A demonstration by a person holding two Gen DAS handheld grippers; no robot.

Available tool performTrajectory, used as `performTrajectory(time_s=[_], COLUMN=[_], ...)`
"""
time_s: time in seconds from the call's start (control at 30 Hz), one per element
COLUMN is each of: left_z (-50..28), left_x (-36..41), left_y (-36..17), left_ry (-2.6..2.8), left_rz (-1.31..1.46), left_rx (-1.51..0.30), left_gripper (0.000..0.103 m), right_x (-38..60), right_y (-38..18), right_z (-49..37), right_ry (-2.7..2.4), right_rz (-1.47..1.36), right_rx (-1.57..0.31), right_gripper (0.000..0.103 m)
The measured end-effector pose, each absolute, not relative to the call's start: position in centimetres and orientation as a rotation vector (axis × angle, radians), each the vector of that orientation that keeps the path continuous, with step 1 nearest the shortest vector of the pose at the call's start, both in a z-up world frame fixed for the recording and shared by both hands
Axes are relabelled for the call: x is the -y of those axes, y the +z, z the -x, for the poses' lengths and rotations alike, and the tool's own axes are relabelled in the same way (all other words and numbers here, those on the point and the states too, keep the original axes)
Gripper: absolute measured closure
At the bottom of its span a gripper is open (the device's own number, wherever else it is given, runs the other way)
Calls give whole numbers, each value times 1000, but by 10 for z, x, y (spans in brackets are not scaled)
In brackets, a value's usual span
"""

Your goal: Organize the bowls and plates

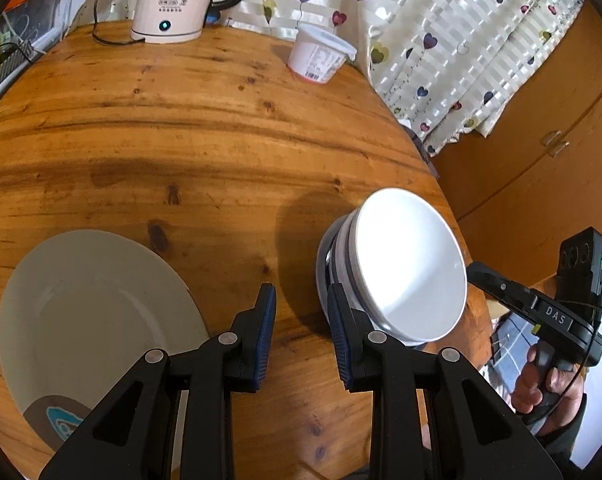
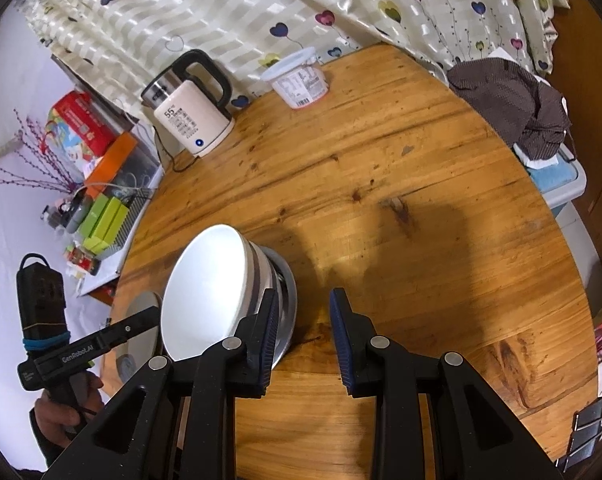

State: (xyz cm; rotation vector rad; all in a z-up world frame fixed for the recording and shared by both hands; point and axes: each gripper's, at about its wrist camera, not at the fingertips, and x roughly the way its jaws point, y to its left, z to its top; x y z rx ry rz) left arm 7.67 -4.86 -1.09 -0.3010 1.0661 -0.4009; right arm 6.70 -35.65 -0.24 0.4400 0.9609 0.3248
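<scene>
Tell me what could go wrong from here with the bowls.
1. The bowl stack is nested on edge between both tongs, each with one finger against it; if either finger slips, it may roll or topple.
2. It sits near the table edge, so a fall could go to the floor.
3. The plate lies close; swinging the stack could hit it.

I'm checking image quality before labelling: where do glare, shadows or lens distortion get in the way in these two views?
Left wrist view: the top bowl is blown out white, and its stack casts a dark shadow on the table, whose edge bows strongly. Right wrist view: the same bowl glares, broad soft shadows cross the table, and the corners go black.
</scene>
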Motion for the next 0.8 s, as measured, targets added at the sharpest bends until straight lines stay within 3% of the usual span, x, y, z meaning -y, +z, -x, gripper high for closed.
performTrajectory(time_s=[0.8], left_z=[-84], left_x=[57], left_y=[-29], left_ry=[-460], left_rz=[336], left_rx=[-1141], left_gripper=[75], right_x=[348], right_y=[-33], right_z=[-80], right_ry=[408], right_rz=[-496], right_rx=[-1046], right_gripper=[88])
